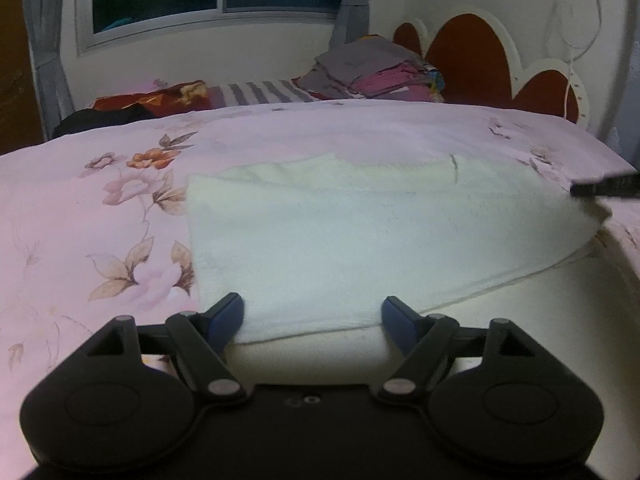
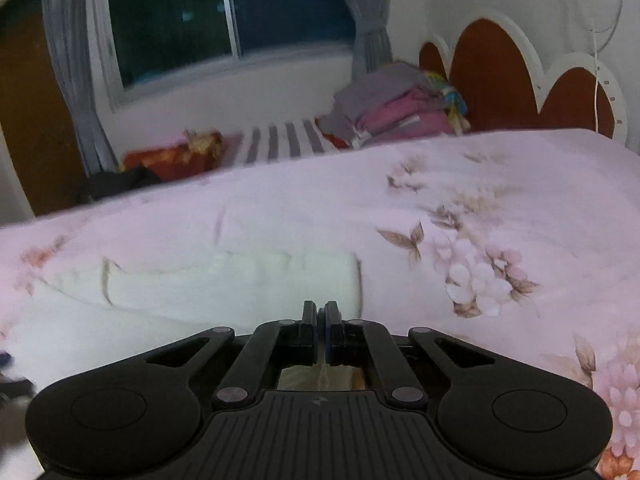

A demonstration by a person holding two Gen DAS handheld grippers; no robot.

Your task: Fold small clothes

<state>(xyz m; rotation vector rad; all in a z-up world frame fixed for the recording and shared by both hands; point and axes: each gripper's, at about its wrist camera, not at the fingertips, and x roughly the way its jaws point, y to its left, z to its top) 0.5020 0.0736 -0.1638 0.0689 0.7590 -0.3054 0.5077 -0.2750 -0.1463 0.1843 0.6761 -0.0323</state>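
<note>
- While the left tool (image 1: 312,314) stands with its blue-tipped fingers (image 1: 230,312) spread wide, nothing is pinched between them; the near hem of the white cloth (image 1: 360,232) lies in the gap, and whether the tips touch it cannot be told.
- That cloth, a pale folded towel-like piece, lies flat on the bed (image 1: 100,208), on a pink sheet printed with flowers, near the bed's front edge. In the left wrist view it runs from just ahead of the left tool out to the right, where a dark bar at the picture's edge, probably the other tool, meets its far right corner.
- From the right wrist view, the right tool (image 2: 320,312) is clenched, its two fingers pressed together. Their tips sit at the right end of the white cloth (image 2: 224,284); whether any fabric is caught between them cannot be told through the blur.
- Here the cloth stretches away to the left of the right tool, with bare flowered sheet to its right.
- At the bed's far edge, by the red and white headboard (image 1: 472,60), sits a pile of folded clothes (image 1: 376,72), well apart from both tools.
</note>
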